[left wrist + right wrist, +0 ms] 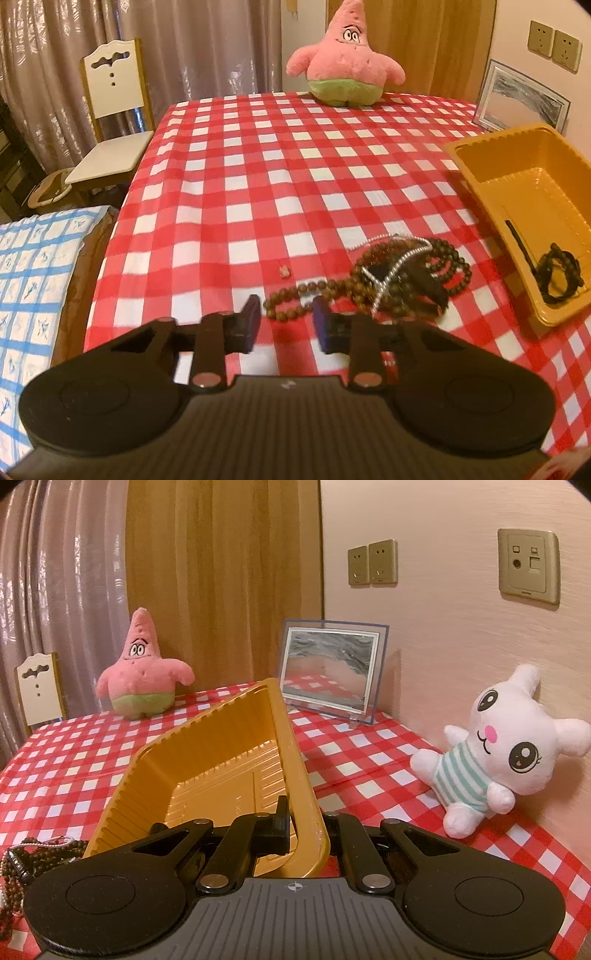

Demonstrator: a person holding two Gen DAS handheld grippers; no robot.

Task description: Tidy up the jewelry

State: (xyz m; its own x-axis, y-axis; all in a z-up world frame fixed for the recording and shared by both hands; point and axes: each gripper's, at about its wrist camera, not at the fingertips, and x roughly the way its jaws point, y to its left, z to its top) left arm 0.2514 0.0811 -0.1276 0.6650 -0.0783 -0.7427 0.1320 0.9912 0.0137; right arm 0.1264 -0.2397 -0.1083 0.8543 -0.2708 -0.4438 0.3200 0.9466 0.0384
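Observation:
A tangle of brown bead strands (402,273) with a silver chain (397,264) lies on the red-checked tablecloth. One loop of brown beads (291,301) reaches out to the left of the pile. My left gripper (287,315) stands open just above the cloth, its fingertips on either side of that loop without pressing it. A tiny charm (284,271) sits alone further out. The yellow tray (524,184) holds a black bracelet (557,275). My right gripper (301,821) is shut on the yellow tray (207,746) at its near rim, tipping it up on one side.
A pink star plush (345,62) sits at the table's far edge and a framed picture (524,99) leans on the wall. A white bunny plush (506,746) rests at the right. A white chair (110,110) and a blue-checked surface (33,266) lie beyond the left edge.

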